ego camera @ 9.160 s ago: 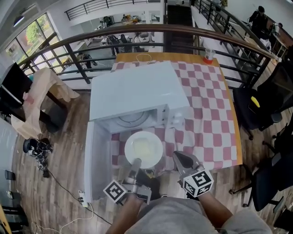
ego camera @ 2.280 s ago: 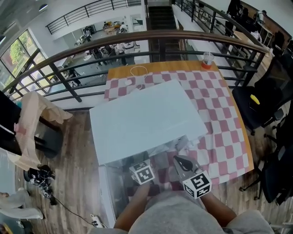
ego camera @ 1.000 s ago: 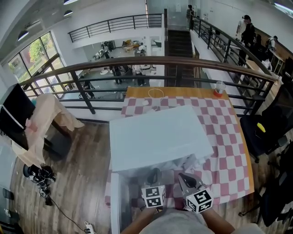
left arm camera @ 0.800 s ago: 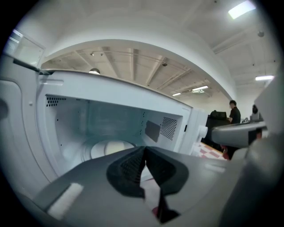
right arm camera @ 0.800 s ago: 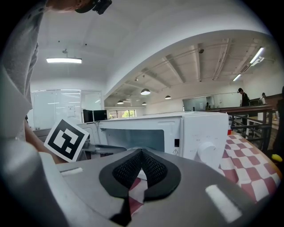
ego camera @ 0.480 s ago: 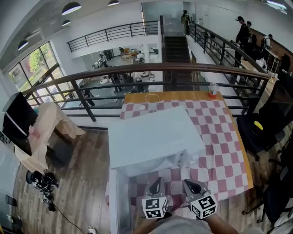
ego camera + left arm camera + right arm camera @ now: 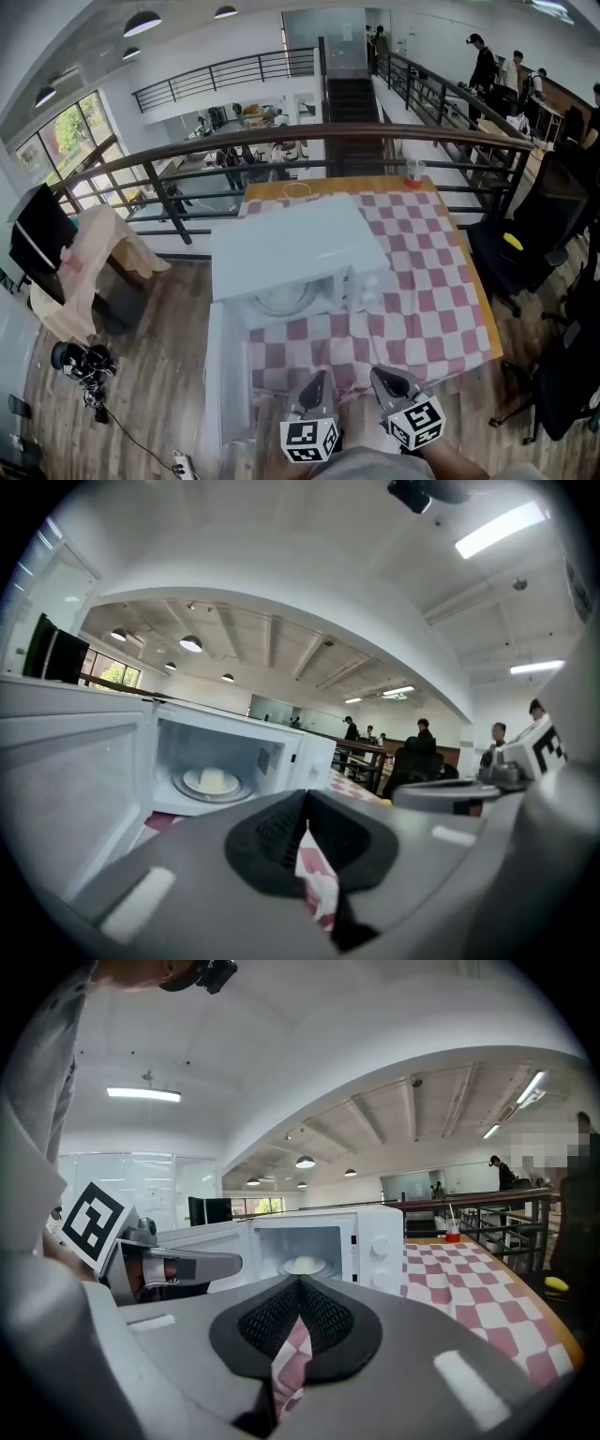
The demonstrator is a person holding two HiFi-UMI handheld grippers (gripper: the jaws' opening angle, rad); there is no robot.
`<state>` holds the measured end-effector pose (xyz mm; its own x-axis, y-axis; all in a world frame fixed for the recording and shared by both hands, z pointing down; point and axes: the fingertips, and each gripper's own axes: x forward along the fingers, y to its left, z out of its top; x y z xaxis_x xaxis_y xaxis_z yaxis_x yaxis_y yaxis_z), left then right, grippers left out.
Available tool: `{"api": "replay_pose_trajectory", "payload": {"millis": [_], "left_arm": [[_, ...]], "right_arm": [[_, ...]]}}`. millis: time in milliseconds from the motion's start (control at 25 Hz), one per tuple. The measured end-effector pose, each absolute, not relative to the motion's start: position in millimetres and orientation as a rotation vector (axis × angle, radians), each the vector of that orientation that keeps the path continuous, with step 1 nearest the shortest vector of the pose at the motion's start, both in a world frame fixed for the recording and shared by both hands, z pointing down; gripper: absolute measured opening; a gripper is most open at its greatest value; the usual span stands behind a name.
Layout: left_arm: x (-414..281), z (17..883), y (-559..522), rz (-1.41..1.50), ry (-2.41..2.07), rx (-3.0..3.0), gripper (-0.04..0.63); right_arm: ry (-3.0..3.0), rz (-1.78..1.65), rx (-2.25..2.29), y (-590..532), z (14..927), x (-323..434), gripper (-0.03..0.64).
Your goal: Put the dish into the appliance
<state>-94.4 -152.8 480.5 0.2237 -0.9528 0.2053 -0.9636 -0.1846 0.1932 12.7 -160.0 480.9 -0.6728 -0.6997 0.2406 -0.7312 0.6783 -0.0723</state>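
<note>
The white microwave (image 7: 291,248) stands on the checked table with its door (image 7: 223,370) swung open to the left. The pale round dish (image 7: 285,298) lies on the turntable inside, also seen as the dish (image 7: 214,781) in the left gripper view and the dish (image 7: 304,1265) in the right gripper view. My left gripper (image 7: 319,379) and right gripper (image 7: 379,374) hover side by side at the table's near edge, well short of the microwave. Both are shut with nothing in them. Their jaws meet at the tips in the left gripper (image 7: 305,801) and right gripper (image 7: 300,1283) views.
A plastic cup (image 7: 413,171) with a straw stands at the table's far right corner, a white cable (image 7: 298,190) at the far edge. A railing (image 7: 309,141) runs behind the table. A black chair (image 7: 516,244) sits to the right.
Both grippers have drawn back from the microwave's mouth toward the near table edge. The dish inside the microwave now shows from above.
</note>
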Motion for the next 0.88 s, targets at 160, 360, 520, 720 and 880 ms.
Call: {"api": "replay_pose_trajectory", "payload": {"millis": [160, 360, 520, 720, 880], "left_arm": [[-75, 480, -86, 0.063, -1.815, 2.208, 0.011], [-61, 476, -20, 0.068, -1.860, 2.191, 0.011], [-53, 466, 9, 0.074, -1.893, 2.197, 0.011], [-53, 459, 31, 0.074, -1.890, 2.209, 0.011], [-62, 454, 39, 0.085, -1.904, 2.218, 0.011]], "right_arm": [[-2.704, 0.268, 1.149, -99, 488, 35, -0.002], [-2.707, 0.276, 1.145, -39, 490, 59, -0.002], [-2.704, 0.317, 1.170, -12, 489, 73, -0.002], [-2.701, 0.334, 1.200, 6, 486, 75, -0.003], [-2.707, 0.319, 1.223, 13, 481, 74, -0.002]]}}
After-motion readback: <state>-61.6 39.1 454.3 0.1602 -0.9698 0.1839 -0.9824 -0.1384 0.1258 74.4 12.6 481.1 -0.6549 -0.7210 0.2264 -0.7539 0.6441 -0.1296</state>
